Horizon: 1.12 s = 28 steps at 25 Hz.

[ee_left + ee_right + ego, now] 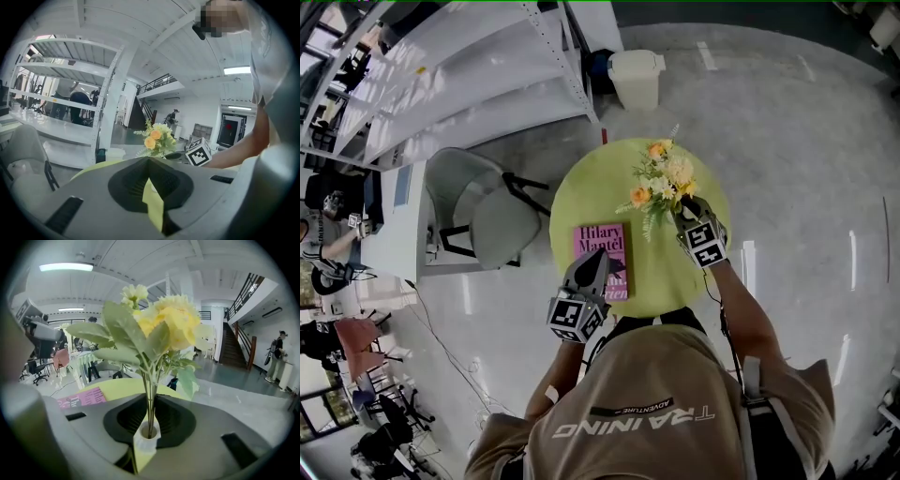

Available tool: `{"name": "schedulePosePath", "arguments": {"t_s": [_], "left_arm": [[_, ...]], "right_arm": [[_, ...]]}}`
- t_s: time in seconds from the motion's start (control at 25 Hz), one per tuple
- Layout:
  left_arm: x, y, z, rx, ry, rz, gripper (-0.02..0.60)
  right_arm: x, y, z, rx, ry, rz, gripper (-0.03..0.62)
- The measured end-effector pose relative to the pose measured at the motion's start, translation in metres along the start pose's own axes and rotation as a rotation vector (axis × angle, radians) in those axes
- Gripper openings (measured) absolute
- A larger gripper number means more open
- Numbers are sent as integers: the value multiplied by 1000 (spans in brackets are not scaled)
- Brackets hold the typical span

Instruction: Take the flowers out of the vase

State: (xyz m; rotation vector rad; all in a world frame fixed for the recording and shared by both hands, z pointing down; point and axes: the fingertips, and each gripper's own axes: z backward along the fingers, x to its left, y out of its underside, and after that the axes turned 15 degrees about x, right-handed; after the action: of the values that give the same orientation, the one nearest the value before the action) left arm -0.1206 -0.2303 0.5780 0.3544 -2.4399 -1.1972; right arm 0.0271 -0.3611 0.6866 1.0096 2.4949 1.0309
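Note:
A bunch of yellow and orange flowers (664,183) stands at the far side of the round green table (581,192). In the right gripper view the blooms (168,324) fill the middle, and their green stems run down into a small white vase (149,433). My right gripper (150,401) is shut on those stems just above the vase mouth. It reaches in from the right (682,208). My left gripper (592,267) hovers shut and empty over the pink book, its tips (149,161) meeting and aimed toward the flowers (157,137).
A pink book (602,246) lies on the near half of the table. A grey chair (487,211) stands to the table's left, a white bin (636,77) behind it, and white shelving (441,75) at the back left. People are in the room beyond.

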Motion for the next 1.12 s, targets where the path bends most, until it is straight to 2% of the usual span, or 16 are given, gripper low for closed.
{"name": "schedulePosePath", "arguments": {"t_s": [0.24, 0.56, 1.12], "left_arm": [[-7, 7, 2, -2, 5, -5, 2], [-16, 7, 6, -23, 19, -21, 1], [-21, 6, 14, -56, 36, 7, 1]], "right_arm": [[-1, -18, 19, -72, 10, -3, 46], [1, -60, 51, -181, 29, 13, 40], [15, -99, 79, -189, 30, 81, 29]]}}
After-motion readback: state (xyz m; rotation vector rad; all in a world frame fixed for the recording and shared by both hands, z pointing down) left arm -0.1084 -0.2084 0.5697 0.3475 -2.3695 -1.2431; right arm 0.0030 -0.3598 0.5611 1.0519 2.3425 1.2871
